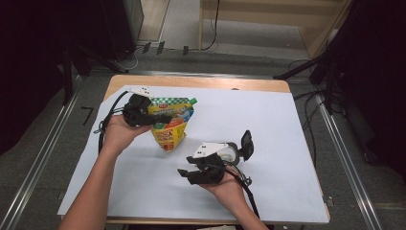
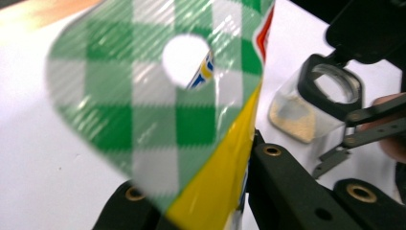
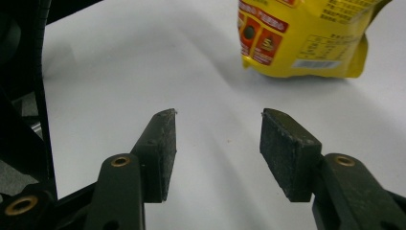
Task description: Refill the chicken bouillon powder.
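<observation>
A yellow pouch with a green-and-white checked top stands tilted on the white sheet, left of centre. My left gripper is shut on its upper edge. In the left gripper view the checked flap with its round hang hole rises between the black fingers. My right gripper is held palm-up near the front, open and empty, with its pads well apart. The gripper points at the pouch's lower end, some way short of it.
A small clear jar with a black flip lid standing open sits just behind the right gripper. The jar holds a little beige powder. The wooden table edge borders the sheet at the back. Cables and dark stands lie beyond.
</observation>
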